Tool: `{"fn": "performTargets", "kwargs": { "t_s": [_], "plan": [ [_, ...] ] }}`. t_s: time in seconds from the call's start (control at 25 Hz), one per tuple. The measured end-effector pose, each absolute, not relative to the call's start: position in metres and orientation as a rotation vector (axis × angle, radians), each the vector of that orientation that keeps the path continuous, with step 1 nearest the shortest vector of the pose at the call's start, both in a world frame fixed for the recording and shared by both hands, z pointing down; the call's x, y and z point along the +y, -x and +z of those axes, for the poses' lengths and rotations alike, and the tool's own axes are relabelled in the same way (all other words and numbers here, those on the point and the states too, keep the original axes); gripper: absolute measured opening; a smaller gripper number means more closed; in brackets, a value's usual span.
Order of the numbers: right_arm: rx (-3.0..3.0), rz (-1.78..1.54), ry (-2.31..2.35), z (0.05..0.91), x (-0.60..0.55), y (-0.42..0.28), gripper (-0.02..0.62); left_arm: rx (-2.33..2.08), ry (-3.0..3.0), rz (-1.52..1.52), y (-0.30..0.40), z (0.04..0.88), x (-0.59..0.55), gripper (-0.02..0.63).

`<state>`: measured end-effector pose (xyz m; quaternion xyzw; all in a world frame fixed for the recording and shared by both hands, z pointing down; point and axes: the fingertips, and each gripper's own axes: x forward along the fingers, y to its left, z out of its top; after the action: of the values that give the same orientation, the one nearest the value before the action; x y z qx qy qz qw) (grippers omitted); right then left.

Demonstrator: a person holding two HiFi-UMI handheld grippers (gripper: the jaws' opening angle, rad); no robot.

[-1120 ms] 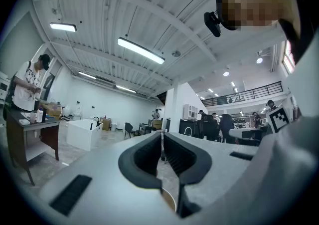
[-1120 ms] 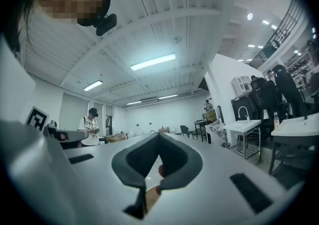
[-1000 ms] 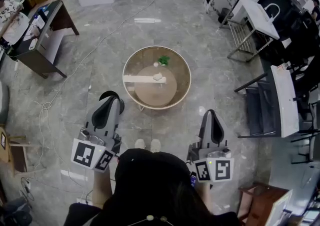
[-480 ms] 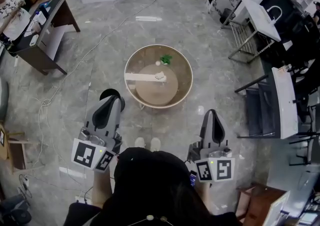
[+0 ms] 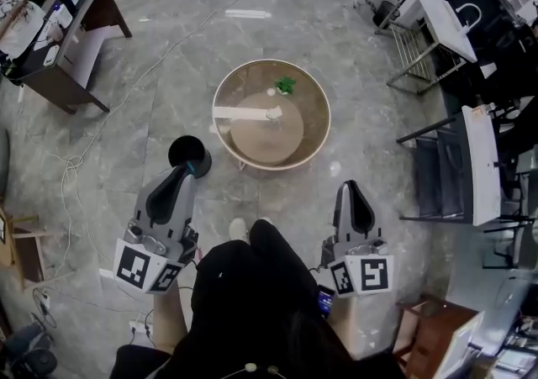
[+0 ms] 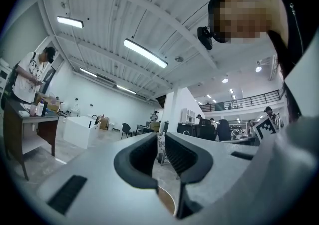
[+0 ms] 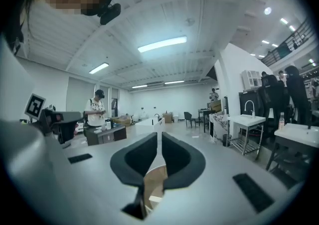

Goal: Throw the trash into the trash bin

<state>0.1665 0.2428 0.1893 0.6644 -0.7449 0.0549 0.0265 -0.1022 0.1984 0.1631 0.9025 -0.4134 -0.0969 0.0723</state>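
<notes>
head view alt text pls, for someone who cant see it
Seen from above, a person holds a left gripper and right gripper, both empty, toward a round table with green trash and white scraps on it; the right gripper's jaws are opening. A black bin stands on the floor left of the table, just ahead of the left gripper.
</notes>
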Motion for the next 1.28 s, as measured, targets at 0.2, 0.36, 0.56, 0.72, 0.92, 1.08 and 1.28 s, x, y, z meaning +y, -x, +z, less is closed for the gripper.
{"fn": "performTargets", "kwargs": {
  "t_s": [0.2, 0.36, 0.56, 0.72, 0.92, 1.08, 1.28],
  "plan": [
    [-2.261, 0.187, -1.978, 0.205, 0.233, -0.163, 0.078, -1.194, -2.734, -0.250, 0.101, 0.167, 0.192, 0.083],
    [-2.264, 0.193, -1.953, 0.211, 0.213, -0.161, 0.097, -1.187, -2.730, -0.248, 0.101, 0.169, 0.174, 0.083],
    [-2.216, 0.266, -1.866, 0.252, 0.172, -0.173, 0.137, -1.190, -2.728, -0.210, 0.084, 0.175, 0.144, 0.083],
    [-2.185, 0.394, -1.773, 0.303, 0.127, -0.183, 0.158, -1.232, -2.724, -0.174, 0.071, 0.180, 0.108, 0.083],
    [-2.170, 0.496, -1.595, 0.372, 0.062, -0.188, 0.196, -1.273, -2.692, -0.186, 0.058, 0.187, 0.052, 0.083],
    [-2.112, 0.460, -1.431, 0.436, 0.011, -0.187, 0.212, -1.315, -2.610, -0.152, 0.055, 0.209, 0.021, 0.083],
    [-2.039, 0.401, -1.234, 0.515, -0.033, -0.180, 0.209, -1.397, -2.464, -0.068, 0.065, 0.246, 0.005, 0.083]
  ]
}}
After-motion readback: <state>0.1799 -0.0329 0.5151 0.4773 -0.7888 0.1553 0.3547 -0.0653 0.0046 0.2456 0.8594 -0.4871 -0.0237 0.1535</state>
